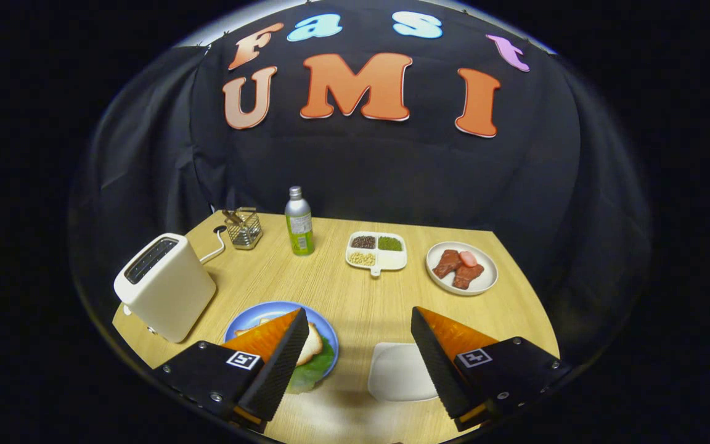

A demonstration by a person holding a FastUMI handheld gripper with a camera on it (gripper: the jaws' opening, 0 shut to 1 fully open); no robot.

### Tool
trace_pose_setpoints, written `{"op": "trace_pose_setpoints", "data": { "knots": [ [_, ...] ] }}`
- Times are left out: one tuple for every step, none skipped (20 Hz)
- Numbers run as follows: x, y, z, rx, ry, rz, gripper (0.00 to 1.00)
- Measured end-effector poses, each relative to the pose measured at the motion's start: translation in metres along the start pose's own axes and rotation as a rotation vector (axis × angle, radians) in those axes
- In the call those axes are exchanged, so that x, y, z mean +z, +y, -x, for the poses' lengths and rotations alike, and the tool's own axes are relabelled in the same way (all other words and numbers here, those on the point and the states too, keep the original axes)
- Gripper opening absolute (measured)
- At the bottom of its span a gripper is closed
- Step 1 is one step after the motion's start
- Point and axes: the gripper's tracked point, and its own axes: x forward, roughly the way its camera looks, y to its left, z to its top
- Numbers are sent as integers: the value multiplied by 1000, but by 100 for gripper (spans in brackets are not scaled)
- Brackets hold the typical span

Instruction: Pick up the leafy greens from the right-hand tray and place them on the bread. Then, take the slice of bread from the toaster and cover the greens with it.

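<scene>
Your gripper [355, 357] hung spread, holding nothing | greens [313, 370] lay with bread [310, 345] on the blue plate [269, 311], right of the toaster [164, 287] | toaster slice wasn't yet fetched, you'd judge.

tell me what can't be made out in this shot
- Gripper view: blue plate, bread and green leaf partly hidden by the open gripper's finger.
- White flat tray: one edge behind the other finger.
- White toaster: slot interiors too dark to tell.
- Divided white dish: contents too small to identify.
</scene>
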Motion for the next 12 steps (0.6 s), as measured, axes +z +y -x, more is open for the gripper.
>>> {"op": "trace_pose_setpoints", "data": {
  "knots": [
    [12, -10, 8, -14, -28, -2, 100],
    [24, -20, 16, -27, -61, -5, 100],
    [36, -29, 25, -38, -92, -4, 100],
    [46, -38, 33, -51, -118, -4, 100],
    [57, -47, 41, -63, -146, -5, 100],
    [65, -54, 49, -74, -168, -8, 100],
    [72, -61, 56, -83, -189, -13, 100],
    [80, -68, 64, -94, -213, -20, 100],
    [87, -75, 72, -105, -236, -26, 99],
    [92, -81, 79, -117, -254, -31, 99],
    [96, -86, 86, -125, -269, -33, 99],
    [100, -89, 90, -127, -282, -36, 99]
  ]
}}
